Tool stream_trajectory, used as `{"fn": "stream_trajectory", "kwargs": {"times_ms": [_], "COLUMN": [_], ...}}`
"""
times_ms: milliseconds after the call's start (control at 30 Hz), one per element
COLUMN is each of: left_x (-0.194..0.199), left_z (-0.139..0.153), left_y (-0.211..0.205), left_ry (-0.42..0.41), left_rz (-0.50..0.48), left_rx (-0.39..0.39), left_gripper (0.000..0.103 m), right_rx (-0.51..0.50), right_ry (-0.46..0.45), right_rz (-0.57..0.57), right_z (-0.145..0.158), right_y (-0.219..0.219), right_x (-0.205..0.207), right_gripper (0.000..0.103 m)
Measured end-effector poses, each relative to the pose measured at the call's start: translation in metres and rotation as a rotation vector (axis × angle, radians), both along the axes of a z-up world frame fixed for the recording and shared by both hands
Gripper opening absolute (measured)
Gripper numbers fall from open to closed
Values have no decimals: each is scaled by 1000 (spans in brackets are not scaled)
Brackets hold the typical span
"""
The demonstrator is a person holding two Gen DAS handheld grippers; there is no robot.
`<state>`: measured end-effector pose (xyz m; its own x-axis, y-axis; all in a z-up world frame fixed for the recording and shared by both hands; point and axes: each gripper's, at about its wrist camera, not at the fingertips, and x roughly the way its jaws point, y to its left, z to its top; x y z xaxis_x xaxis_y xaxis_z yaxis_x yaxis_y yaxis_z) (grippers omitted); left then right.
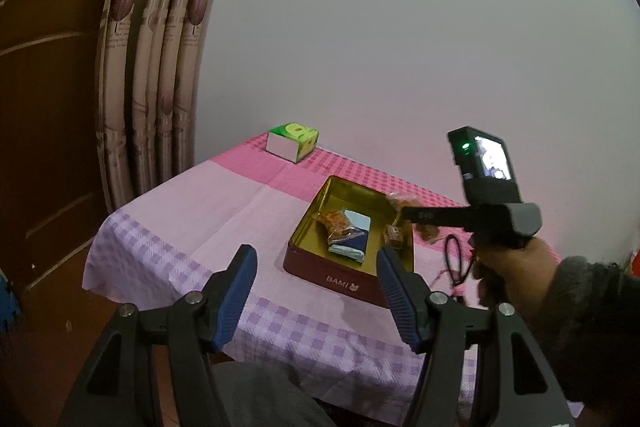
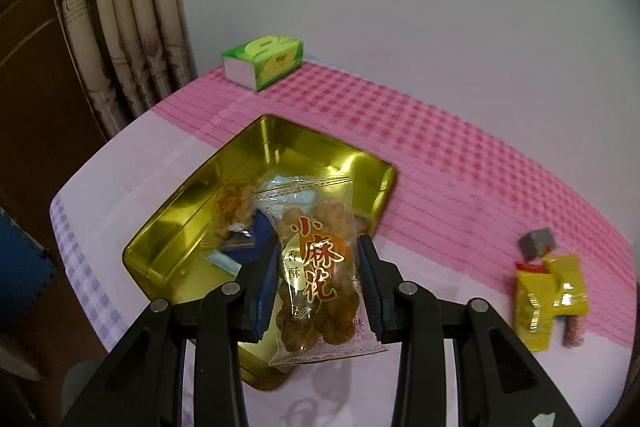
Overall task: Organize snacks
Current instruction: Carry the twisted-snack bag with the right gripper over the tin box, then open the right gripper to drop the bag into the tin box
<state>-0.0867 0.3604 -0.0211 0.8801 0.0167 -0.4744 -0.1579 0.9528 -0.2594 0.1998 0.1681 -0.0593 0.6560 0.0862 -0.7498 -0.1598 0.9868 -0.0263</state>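
Note:
An open tin (image 1: 298, 227) (image 2: 168, 227), gold inside and dark red outside, sits on the table. It holds a clear pack of fried twists (image 1: 338, 225) (image 2: 234, 207) on a blue packet (image 1: 354, 239) (image 2: 262, 223). My right gripper (image 2: 318, 291) is shut on a clear snack bag of fried dough twists (image 2: 316, 267) with red lettering, held over the tin's near right side. In the left wrist view the right gripper (image 1: 404, 213) reaches over the tin's far right rim, its bag (image 1: 394, 201) partly hidden. My left gripper (image 1: 316, 299) stands open, empty, in front of the tin.
A green tissue pack (image 1: 294, 141) (image 2: 264, 61) lies at the far corner by the curtain (image 1: 156, 67). Yellow snack packs (image 2: 548, 291) and a small grey cube (image 2: 538, 243) lie at the right on the pink and lilac checked cloth (image 1: 224, 195). A hand and sleeve (image 1: 560, 291) carry the right gripper.

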Motion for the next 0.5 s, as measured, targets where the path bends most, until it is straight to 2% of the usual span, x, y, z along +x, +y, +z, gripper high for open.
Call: {"fn": "stream_trajectory", "kwargs": {"times_ms": [267, 500], "left_x": [0, 2], "left_z": [-3, -3], "left_y": [5, 4], "left_ry": [9, 14], "left_rz": [13, 10], "left_rx": [-20, -14], "left_gripper": [63, 63], "right_rx": [-4, -15], "right_ry": [52, 64], "right_rz": [1, 14], "right_z": [-34, -43], "right_y": [18, 25], "right_x": [8, 14], "right_gripper": [35, 36]}}
